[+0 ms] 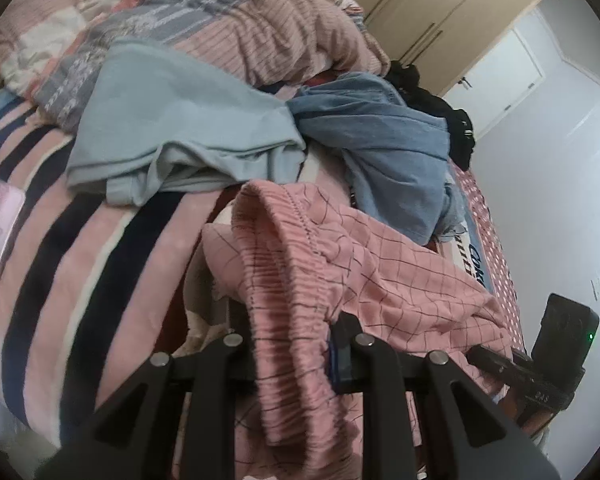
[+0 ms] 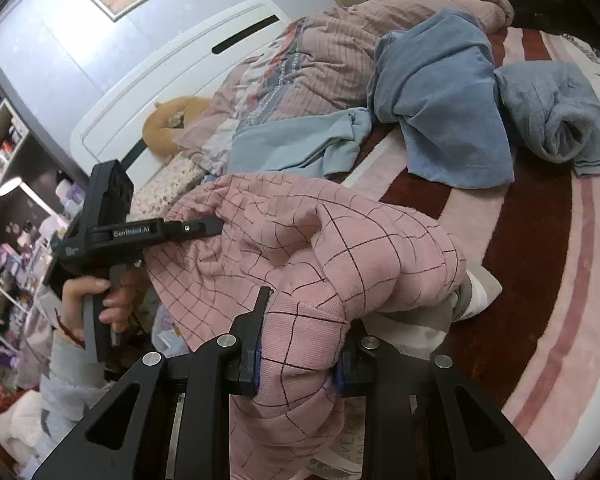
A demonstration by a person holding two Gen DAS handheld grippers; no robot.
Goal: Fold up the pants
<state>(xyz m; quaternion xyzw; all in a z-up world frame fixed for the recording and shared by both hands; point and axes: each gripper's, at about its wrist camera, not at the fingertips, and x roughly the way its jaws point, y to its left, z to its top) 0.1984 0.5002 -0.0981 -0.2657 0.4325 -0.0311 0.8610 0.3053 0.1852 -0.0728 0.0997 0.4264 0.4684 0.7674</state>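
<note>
Left wrist view: the left tool (image 1: 296, 354) pinches the waistband of the pink pants (image 1: 364, 276), which hang over the bed (image 1: 80, 240) near its front edge. Right wrist view: the right tool (image 2: 298, 364) grips a bunched fold of the pants (image 2: 300, 240); the left tool (image 2: 204, 227) bites their far side.

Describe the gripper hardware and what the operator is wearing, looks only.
Both grippers are matte black: angular linkage arms with triangular cut-outs and silver pivot pins. Right gripper has blue pads inside its fingers. Left gripper, seen side-on from the right wrist camera, carries white "GenRobot.AI" lettering and a pistol-style handle. The box body of the right unit shows a green LED. No cables visible. Left hand comes out of a light grey sleeve.
</note>
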